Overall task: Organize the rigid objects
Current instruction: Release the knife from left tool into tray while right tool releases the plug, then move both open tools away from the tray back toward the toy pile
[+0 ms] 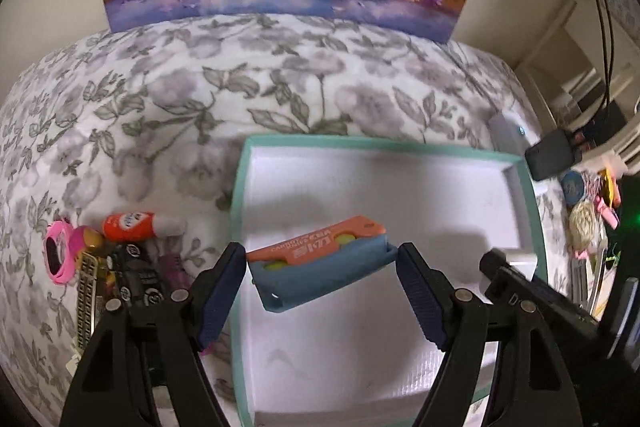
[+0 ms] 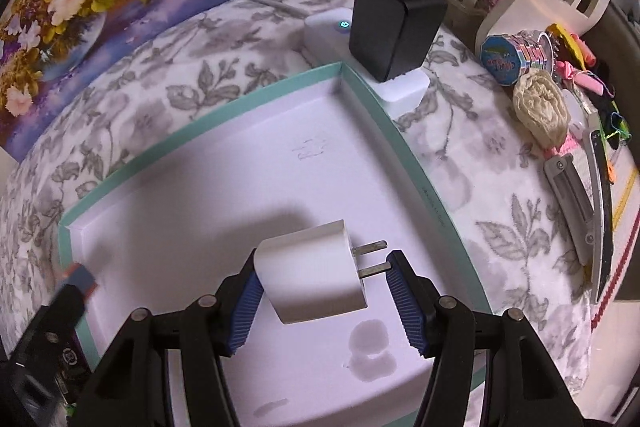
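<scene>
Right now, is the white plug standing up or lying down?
Lying down: the white plug rests on its side in the tray, prongs pointing sideways.

One teal-rimmed tray (image 2: 376, 95), one white plug adapter (image 2: 312, 271) and one blue-and-orange case (image 1: 320, 267) are counted. Two grippers are seen, left (image 1: 320, 291) and right (image 2: 324, 295). One black charger (image 2: 396, 31) is counted.

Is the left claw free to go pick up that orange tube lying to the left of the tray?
Probably not yet. The left claw is already full, holding a blue case over the tray. The orange tube lies uncovered on the floral cloth, so the way looks free once the case is released.
</scene>
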A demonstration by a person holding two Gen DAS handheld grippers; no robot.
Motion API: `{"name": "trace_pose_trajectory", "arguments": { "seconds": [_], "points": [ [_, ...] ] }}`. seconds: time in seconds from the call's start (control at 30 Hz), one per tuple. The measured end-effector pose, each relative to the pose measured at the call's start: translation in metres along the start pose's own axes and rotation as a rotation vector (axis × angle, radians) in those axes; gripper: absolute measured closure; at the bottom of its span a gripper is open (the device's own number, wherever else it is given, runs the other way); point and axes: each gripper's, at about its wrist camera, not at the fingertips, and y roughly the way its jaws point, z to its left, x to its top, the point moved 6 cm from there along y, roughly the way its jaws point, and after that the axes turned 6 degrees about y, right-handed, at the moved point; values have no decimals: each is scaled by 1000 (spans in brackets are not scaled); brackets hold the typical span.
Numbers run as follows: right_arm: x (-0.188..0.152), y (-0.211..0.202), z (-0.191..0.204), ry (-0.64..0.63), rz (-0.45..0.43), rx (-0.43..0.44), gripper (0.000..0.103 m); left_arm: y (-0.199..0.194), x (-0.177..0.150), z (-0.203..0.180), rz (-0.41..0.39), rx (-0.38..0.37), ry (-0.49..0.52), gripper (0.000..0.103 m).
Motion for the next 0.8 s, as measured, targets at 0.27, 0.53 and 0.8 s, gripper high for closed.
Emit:
{"name": "trace_pose_trajectory", "arguments": {
  "seconds": [0.27, 0.53, 0.8],
  "points": [
    [-2, -9, 7, -16, -12, 11, 38, 1, -4, 3, 18, 2, -10, 25],
    [1, -29, 11, -37, -62, 11, 11, -16, 1, 7, -6, -2, -17, 24],
    [0, -41, 8, -23, -89, 14, 0, -28, 1, 39, -16, 83, -71, 15]
  ]
}}
